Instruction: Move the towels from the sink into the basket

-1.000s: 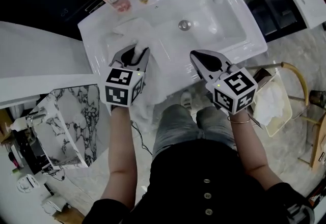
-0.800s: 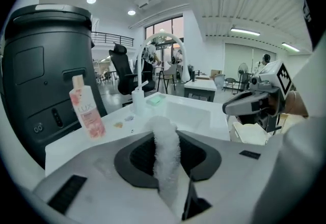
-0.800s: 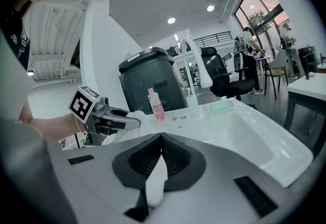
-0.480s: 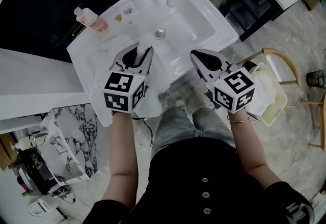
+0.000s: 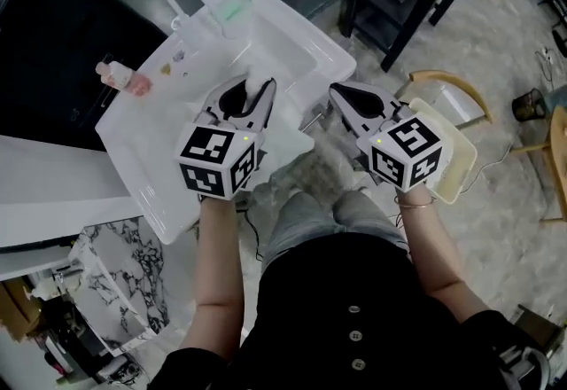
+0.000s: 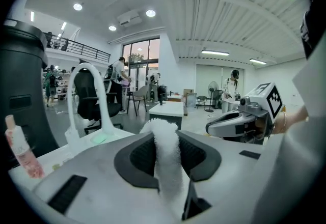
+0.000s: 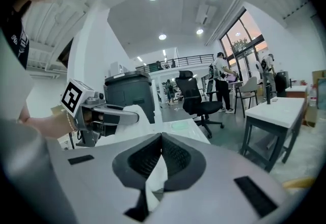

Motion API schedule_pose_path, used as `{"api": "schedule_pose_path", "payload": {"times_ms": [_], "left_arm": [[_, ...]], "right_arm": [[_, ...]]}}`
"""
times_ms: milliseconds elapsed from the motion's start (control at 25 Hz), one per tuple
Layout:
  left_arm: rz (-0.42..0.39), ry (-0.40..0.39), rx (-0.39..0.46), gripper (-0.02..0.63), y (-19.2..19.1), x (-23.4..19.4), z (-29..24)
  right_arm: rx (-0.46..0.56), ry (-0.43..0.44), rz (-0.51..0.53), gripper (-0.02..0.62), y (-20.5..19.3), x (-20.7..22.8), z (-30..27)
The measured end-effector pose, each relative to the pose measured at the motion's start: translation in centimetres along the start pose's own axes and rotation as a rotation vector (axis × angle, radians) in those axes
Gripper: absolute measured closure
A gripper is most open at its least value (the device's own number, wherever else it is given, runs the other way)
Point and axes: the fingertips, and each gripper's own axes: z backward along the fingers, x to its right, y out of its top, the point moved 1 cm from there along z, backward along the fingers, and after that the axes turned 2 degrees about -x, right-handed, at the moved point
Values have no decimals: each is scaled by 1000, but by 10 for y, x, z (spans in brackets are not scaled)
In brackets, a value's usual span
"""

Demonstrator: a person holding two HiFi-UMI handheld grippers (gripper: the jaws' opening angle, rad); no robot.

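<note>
Marble floor below, white sink (image 5: pixel 142 175) at upper left, cream basket (image 5: pixel 462 162) at right, partly under the right gripper (image 5: pixel 338 94), whose jaws I read as closed together with no towel confirmed between them; left gripper (image 5: pixel 254 89) clamped on a white towel (image 6: pixel 167 167), held above the sink's front edge, well apart from the basket; I judge the narrow pinch may slip, or a hanging tail snag the rim, dropping it short
</note>
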Motion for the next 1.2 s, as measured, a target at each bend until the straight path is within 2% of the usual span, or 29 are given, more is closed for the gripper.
{"api": "schedule_pose_path", "payload": {"times_ms": [320,520,680,1200], "left_arm": [[-84,-190,64,512,54,80,-51],[-110,-265,84,512,79,119,-78],[-130,-319,108,512,98,155,-98],[-184,-601,175,512,136,314,-155]], "right_arm": [[58,-158,5,594,18,58,65],[69,-244,38,594,26,87,108],[72,-312,41,594,22,110,148],[99,-514,-13,594,-3,172,267]]}}
